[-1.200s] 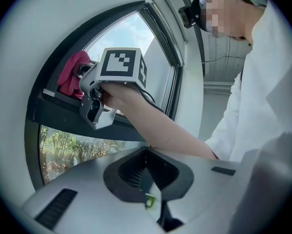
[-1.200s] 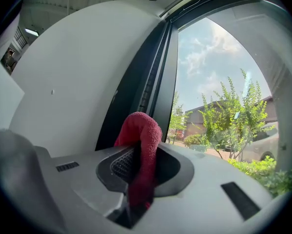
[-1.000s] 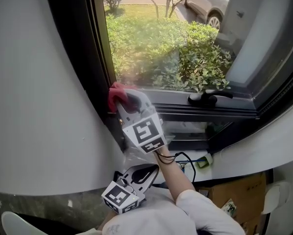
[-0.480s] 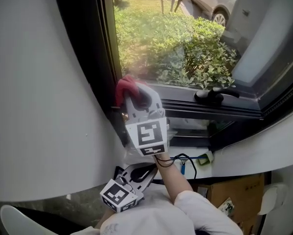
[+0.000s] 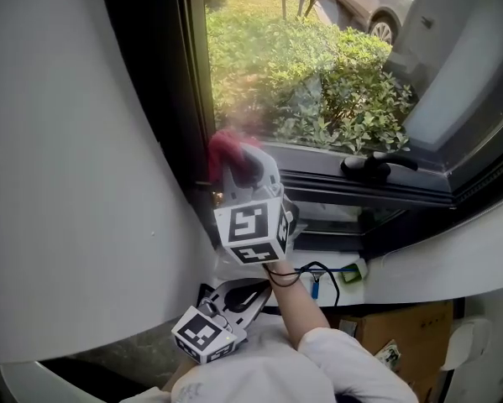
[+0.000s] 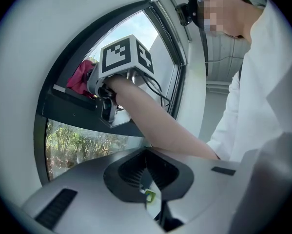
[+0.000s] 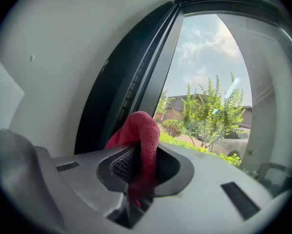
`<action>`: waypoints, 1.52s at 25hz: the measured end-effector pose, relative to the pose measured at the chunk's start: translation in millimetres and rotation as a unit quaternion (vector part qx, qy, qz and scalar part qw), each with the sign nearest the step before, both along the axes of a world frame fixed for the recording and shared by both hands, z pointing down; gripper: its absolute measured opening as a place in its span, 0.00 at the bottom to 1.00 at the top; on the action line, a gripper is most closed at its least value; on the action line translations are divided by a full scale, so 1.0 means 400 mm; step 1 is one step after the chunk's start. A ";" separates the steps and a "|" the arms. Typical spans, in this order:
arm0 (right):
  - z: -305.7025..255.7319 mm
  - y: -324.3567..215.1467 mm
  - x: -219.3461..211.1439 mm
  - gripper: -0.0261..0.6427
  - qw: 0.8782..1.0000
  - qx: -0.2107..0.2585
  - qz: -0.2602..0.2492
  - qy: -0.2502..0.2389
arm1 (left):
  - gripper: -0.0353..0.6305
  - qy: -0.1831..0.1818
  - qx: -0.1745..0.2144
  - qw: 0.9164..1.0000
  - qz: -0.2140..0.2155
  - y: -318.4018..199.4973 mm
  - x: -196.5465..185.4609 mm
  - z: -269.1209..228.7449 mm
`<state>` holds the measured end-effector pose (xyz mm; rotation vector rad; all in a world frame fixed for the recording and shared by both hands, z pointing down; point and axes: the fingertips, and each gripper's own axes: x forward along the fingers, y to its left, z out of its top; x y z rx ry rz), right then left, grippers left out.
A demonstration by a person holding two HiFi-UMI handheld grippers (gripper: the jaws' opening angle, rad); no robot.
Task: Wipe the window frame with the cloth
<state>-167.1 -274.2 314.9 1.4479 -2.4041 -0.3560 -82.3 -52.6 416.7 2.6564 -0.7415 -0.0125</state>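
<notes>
We are recording the right tongs [image 7: 142, 172] creeping up the window frame [image 5: 171, 99], clamping the red cloth [image 7: 145, 130] to scrub it, while the left tongs [image 6: 146, 186] are idling closed, empty.

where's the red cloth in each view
Head view: cloth left of centre, against the window frame, just above the marker cube.
Left gripper view: upper left, behind the cube.
Right gripper view: centre, pinched in the right tongs.
Shared landmark: the dark window frame, beside the cloth in all three.
</notes>
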 end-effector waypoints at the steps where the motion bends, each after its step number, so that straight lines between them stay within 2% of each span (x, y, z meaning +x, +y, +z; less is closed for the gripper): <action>1: 0.004 -0.001 0.000 0.14 1.000 0.002 0.004 0.011 | 0.07 -0.001 0.000 1.000 -0.001 -0.002 -0.001 0.000; 10: 0.030 -0.016 0.046 0.14 0.995 0.006 0.050 0.084 | 0.07 -0.003 0.004 1.000 -0.008 0.001 -0.005 -0.002; 17: 0.032 -0.014 0.060 0.14 0.994 0.012 0.056 0.089 | 0.07 -0.004 0.006 1.000 0.010 0.012 0.016 -0.003; 23: 0.031 -0.014 0.070 0.14 0.994 0.010 0.060 0.087 | 0.07 -0.007 0.009 1.000 0.000 0.008 0.006 0.001; 38: 0.032 -0.013 0.117 0.14 0.994 0.002 0.069 0.084 | 0.07 -0.005 0.002 1.000 0.008 0.015 0.025 -0.007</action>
